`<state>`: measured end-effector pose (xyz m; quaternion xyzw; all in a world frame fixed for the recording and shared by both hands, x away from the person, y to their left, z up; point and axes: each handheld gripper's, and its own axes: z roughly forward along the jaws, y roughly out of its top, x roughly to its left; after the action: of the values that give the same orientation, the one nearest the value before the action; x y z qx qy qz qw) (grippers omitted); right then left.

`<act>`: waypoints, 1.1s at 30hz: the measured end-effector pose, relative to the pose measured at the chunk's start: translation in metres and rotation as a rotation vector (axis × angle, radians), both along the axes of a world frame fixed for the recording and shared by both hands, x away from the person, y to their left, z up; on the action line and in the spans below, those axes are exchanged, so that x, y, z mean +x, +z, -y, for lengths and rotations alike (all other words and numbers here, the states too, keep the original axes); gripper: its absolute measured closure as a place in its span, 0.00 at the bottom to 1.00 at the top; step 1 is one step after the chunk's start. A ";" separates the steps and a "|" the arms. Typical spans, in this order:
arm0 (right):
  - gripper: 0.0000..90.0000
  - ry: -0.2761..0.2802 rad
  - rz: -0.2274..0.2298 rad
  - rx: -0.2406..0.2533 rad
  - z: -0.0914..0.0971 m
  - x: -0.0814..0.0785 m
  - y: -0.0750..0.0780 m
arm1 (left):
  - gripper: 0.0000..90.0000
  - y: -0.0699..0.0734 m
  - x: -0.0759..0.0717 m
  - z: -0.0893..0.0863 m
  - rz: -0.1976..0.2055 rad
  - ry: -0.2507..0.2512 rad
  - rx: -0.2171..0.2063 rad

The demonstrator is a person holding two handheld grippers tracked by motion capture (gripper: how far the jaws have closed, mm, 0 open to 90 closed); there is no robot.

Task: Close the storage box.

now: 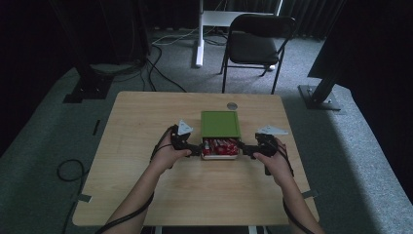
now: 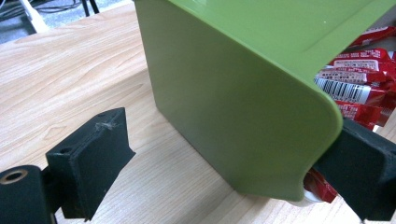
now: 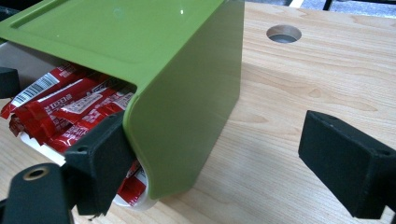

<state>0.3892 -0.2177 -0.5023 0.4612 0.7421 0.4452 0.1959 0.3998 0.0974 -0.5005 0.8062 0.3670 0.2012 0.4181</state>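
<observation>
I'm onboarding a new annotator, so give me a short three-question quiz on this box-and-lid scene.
1. True or false: the green lid fully covers the box.
2. What lies in the box? A) red packets B) blue pens C) coins
3. How do the jaws of the left gripper and the right gripper stand?

Key
1. False: it sits shifted toward the far side, leaving the near part uncovered.
2. A: red packets.
3. Both are open, each straddling a side skirt of the lid, one jaw under the lid by the packets and one outside.

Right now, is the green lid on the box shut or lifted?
Lifted at the near edge: the green lid tilts up, exposing red packets inside the white box.
</observation>
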 end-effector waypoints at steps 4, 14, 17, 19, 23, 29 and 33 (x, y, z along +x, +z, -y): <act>0.12 -0.005 0.004 -0.007 -0.001 0.001 0.001 | 0.09 0.001 0.001 0.001 0.004 0.004 0.010; 0.12 -0.011 0.004 -0.008 -0.002 0.002 0.000 | 0.08 0.001 0.002 0.002 0.003 0.008 0.013; 0.12 -0.015 0.001 -0.003 -0.002 0.002 0.000 | 0.08 0.001 0.001 0.003 0.010 0.008 0.011; 0.12 -0.018 0.003 -0.001 -0.002 0.001 0.000 | 0.08 0.002 0.001 0.003 0.019 0.009 0.005; 0.14 -0.019 0.010 0.015 -0.003 -0.001 0.002 | 0.08 0.004 -0.002 0.004 0.018 0.004 0.006; 0.14 -0.012 0.025 0.036 -0.003 -0.006 0.007 | 0.09 0.009 -0.008 0.004 0.029 0.001 -0.009; 0.14 -0.018 0.032 0.052 -0.002 -0.010 0.009 | 0.08 0.011 -0.012 -0.001 0.032 0.003 -0.016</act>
<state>0.3796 -0.2156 -0.4931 0.4655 0.7229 0.4700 0.1995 0.3876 0.0984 -0.4897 0.7989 0.3632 0.2117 0.4302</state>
